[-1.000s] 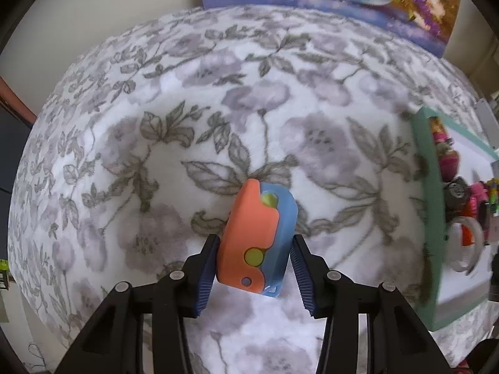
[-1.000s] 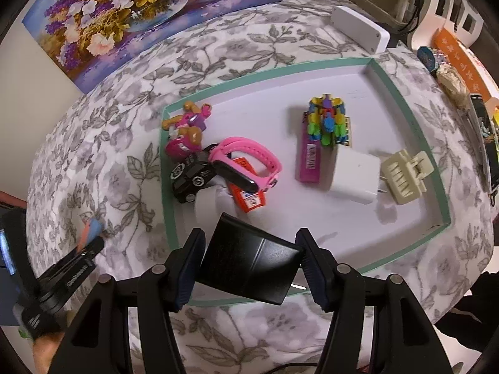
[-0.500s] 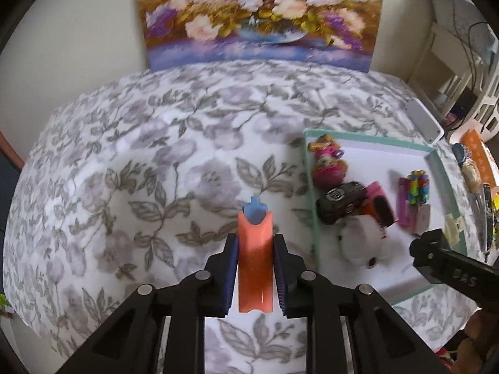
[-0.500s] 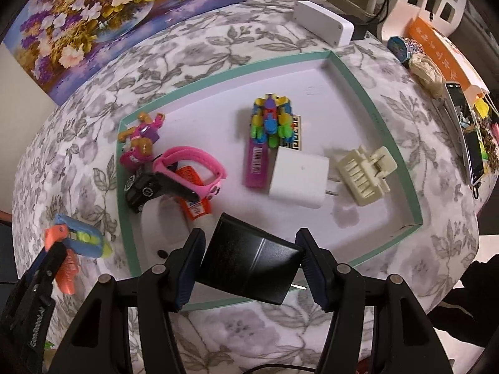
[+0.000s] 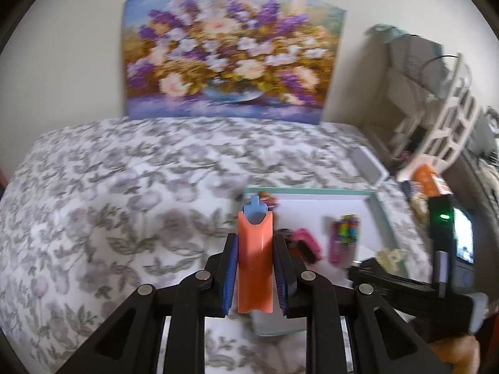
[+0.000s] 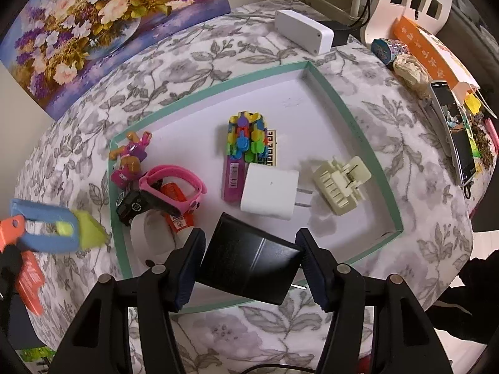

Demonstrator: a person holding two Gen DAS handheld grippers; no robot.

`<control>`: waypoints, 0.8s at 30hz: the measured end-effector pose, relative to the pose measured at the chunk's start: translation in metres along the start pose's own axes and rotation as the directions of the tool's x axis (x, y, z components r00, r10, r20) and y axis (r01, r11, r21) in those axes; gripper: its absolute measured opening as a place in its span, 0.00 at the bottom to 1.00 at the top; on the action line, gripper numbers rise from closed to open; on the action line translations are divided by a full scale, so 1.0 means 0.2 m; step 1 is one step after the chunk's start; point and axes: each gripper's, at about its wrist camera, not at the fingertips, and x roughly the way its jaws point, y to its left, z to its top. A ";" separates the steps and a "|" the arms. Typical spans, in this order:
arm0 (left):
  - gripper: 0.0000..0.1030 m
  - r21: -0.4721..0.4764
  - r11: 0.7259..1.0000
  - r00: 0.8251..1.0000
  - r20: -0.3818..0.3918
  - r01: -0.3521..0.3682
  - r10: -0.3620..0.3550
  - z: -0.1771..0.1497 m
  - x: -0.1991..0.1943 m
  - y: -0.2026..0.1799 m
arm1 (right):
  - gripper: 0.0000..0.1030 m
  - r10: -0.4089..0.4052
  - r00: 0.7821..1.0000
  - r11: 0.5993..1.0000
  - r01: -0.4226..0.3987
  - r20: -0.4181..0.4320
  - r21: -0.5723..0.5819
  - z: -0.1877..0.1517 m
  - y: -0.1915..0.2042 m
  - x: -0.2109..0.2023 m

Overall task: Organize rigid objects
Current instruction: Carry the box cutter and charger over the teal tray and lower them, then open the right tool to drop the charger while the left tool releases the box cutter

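Motion blur smears the left wrist view: the floral worktop [image 5: 124, 205], the flower painting [image 5: 230, 62] and the small things in the green-rimmed tray [image 5: 383, 215] lose their detail. The left tongs [image 5: 254, 268] and the orange and blue toy [image 5: 255, 258] they pinch hide the tray's near left corner. In the right wrist view that toy [image 6: 40, 230] is blurred and cut by the left edge, and the black box [image 6: 249, 268] between the right tongs [image 6: 251, 269] covers part of the tray's near rim.
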 end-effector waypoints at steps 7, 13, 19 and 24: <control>0.23 0.052 0.999 0.992 -0.124 -0.001 0.007 -0.08 0.18 -0.11 | 0.60 -0.011 0.999 1.000 0.012 -0.043 0.023 0.01 -0.05 0.06; 0.23 0.097 0.994 0.973 -0.220 -0.048 0.069 -0.16 0.37 -0.15 | 0.60 -0.043 0.996 0.999 0.044 -0.076 0.011 0.00 -0.05 0.12; 0.23 0.152 0.984 0.962 -0.243 -0.089 0.125 -0.20 0.45 -0.18 | 0.60 -0.065 0.994 0.998 0.064 -0.089 -0.018 -0.02 -0.03 0.16; 0.23 0.204 0.973 0.953 -0.257 -0.106 0.158 -0.24 0.49 -0.21 | 0.60 -0.071 0.992 0.997 0.067 -0.100 -0.039 -0.02 -0.01 0.19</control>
